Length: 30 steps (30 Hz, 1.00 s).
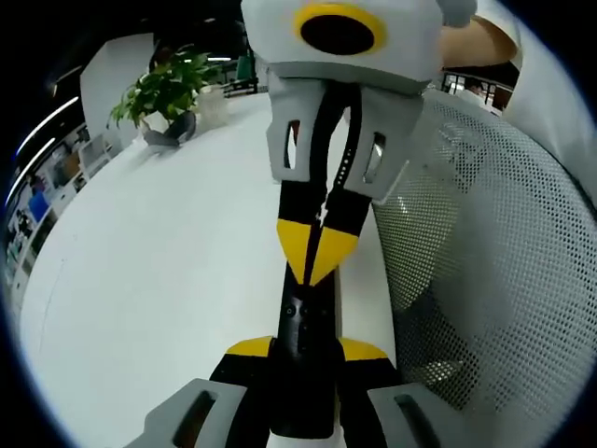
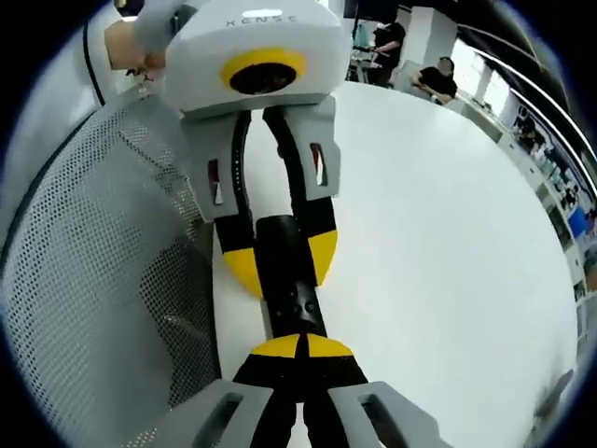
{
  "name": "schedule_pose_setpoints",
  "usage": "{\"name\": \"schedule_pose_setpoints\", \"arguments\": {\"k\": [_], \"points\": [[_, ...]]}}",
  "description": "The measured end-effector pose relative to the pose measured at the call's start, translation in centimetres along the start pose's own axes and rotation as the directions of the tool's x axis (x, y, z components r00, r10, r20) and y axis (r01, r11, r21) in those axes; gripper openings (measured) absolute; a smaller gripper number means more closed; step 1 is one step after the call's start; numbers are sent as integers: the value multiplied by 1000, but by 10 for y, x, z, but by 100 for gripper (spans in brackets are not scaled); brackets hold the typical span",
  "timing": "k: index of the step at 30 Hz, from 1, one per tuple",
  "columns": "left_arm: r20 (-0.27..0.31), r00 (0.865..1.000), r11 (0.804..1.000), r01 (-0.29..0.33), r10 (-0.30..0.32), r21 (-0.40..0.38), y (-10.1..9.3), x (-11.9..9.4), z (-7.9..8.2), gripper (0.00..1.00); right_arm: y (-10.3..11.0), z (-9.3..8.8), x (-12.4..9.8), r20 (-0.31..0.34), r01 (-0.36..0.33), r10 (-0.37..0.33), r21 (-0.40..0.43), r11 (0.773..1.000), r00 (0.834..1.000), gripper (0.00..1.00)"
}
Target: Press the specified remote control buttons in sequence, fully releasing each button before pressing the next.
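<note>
In the left gripper view, our left gripper [image 1: 303, 359] at the bottom centre clamps the near end of the black remote [image 1: 305, 322], steadying it above the white desk [image 1: 168, 280]. The right gripper [image 1: 317, 247] comes in from the top, its yellow tips pinched together on the remote's face, likely pressing a button.

In the right gripper view, the remote [image 2: 291, 280] runs up the centre; the left gripper [image 2: 280, 257] from above straddles its far end, while our right gripper [image 2: 300, 347] sits closed at the buttons. A mesh chair [image 2: 93, 280] fills the left.

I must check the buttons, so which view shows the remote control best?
The right gripper view: the remote control lies face up, with small buttons visible, held by the left claw. The left gripper view shows it darker and foreshortened, with the shut right claw at its far end.
</note>
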<state>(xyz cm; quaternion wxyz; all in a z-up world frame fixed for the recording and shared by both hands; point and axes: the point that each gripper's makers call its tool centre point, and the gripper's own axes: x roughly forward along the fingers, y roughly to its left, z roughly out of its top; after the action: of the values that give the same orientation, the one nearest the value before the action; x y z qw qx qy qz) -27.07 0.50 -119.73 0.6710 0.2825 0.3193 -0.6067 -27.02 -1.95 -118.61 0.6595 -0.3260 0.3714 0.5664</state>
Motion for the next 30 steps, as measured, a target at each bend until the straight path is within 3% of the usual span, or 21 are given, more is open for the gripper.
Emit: {"name": "schedule_pose_setpoints", "arguments": {"k": [8,20,22,25,27,30], "points": [[-3,1000,1000,0,0,-1,0,-1,1,24,-1,-5,-5,-13,-7,6,-29,1000,1000,0],[14,1000,1000,-2,2,-8,0,-2,2,24,-3,-12,-9,29,30,-32,51,998,999,0],[14,1000,1000,-2,2,-5,0,-2,2,24,-2,-11,-8,28,44,-45,18,999,999,0],[12,1000,1000,2,-2,2,0,-2,2,24,0,-7,-6,15,95,-93,-175,980,996,0],[9,1000,1000,6,-6,7,-1,-2,2,24,1,-7,-5,-10,97,-102,-247,964,995,0],[6,1000,1000,6,-6,8,-1,-2,2,24,-1,-7,-4,-23,90,-97,-210,974,995,0]]}}
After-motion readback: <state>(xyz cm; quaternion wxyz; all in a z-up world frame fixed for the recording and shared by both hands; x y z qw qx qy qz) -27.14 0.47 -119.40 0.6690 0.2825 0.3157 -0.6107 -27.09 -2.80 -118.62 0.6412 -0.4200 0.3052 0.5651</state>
